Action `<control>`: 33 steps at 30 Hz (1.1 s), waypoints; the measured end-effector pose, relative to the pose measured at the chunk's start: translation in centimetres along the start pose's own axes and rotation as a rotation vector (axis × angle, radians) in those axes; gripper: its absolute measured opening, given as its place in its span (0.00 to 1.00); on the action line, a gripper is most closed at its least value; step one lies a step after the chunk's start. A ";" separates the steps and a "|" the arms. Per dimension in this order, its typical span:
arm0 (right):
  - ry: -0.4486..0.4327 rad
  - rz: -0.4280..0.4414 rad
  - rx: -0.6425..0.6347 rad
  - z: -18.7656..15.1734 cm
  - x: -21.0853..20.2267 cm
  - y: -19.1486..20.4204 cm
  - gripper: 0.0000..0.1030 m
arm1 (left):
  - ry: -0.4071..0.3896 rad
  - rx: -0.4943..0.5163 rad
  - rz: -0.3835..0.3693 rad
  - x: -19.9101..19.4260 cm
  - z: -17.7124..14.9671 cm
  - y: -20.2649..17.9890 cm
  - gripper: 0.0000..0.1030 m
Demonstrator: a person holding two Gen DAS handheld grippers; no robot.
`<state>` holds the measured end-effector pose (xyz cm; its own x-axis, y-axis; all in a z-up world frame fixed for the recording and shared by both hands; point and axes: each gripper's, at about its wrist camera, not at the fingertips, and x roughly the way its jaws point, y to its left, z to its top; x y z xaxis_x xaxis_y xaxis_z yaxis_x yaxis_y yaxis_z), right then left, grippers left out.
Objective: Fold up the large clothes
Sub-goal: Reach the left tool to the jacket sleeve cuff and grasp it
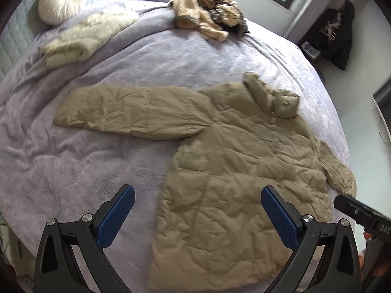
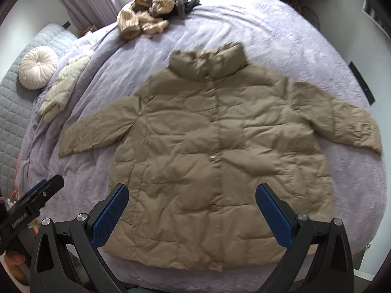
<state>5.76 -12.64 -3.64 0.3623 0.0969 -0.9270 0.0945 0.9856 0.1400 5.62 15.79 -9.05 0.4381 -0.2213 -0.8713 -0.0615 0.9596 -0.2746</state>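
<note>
Tan jacket [image 2: 215, 146] lies flat beyond both grippers' fingers [image 2: 110, 217] (spread wide, empty).

puffer jacket [image 2: 215, 141] flat on bed [image 2: 281, 36]; right tongs [image 2: 191, 210] spread above hem

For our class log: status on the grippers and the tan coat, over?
Left gripper open, right gripper open, both empty. Tan coat flat on bed, front up, sleeves spread, unfolded. Nothing lying on it.
</note>
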 end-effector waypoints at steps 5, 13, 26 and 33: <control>0.046 0.050 -0.025 0.7 4.0 3.9 1.00 | -0.011 -0.077 -0.046 4.4 2.3 6.0 1.00; 0.187 0.078 -0.105 0.2 11.4 8.9 1.00 | -0.042 -0.346 -0.198 13.8 5.9 16.3 1.00; 0.169 0.073 -0.139 1.3 18.2 10.7 1.00 | -0.192 -0.497 -0.118 19.3 12.1 24.8 1.00; 0.120 0.080 -0.152 4.0 20.0 12.0 1.00 | -0.204 -0.566 -0.020 15.8 9.7 26.4 1.00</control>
<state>17.85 0.58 -19.07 0.2494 0.1825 -0.9511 -0.0745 0.9828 0.1690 19.65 39.27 -26.07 0.6039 -0.1471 -0.7833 -0.4946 0.7015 -0.5131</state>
